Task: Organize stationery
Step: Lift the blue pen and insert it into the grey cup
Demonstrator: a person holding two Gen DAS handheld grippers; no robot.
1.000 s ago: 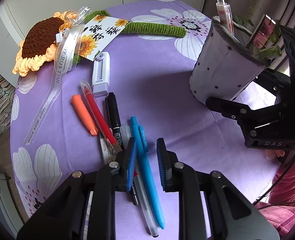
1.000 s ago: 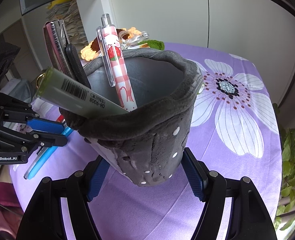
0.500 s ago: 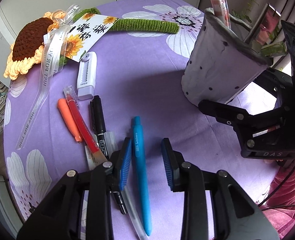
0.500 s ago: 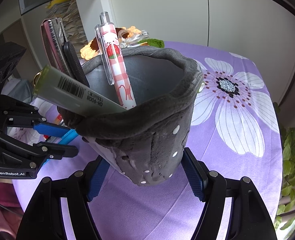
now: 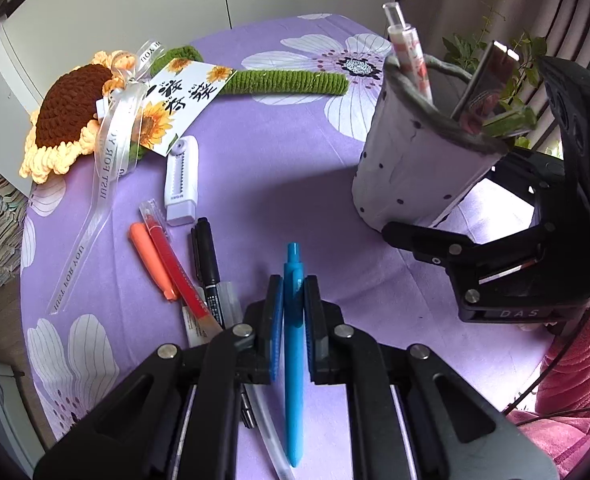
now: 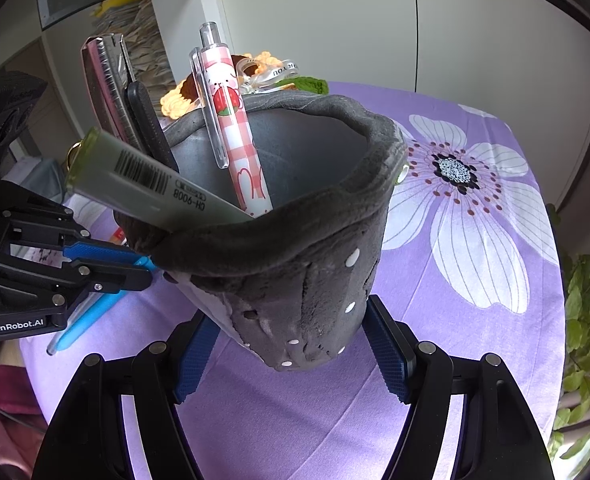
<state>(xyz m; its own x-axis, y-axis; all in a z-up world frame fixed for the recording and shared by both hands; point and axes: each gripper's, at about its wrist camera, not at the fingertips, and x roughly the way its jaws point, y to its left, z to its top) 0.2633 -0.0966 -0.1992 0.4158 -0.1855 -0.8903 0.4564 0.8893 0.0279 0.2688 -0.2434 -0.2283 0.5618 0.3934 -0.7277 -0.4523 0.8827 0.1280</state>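
A blue pen (image 5: 294,320) lies on the purple flowered tablecloth (image 5: 279,168), and my left gripper (image 5: 293,292) is shut on its upper half, pads pressed to both sides. The same pen (image 6: 95,312) and left gripper (image 6: 135,264) show at the left of the right wrist view. My right gripper (image 6: 291,344) is shut on the base of a grey felt pen holder (image 6: 295,260), which stands tilted. The holder (image 5: 415,160) contains a pink checked pen (image 6: 235,132), a green marker (image 6: 147,184) and a pink-and-silver item (image 6: 105,88).
Left of the blue pen lie an orange marker (image 5: 151,260), a red pen (image 5: 175,264), a black marker (image 5: 207,260), a clear pen (image 5: 271,440) and a white correction tape (image 5: 181,180). A crochet sunflower (image 5: 67,116) with card and ribbon lies at the back left. A pink sleeve (image 5: 575,380) is at the right.
The left jaws, open around the blue pen half a second ago, have shut on it. The right gripper and the holder have stayed put.
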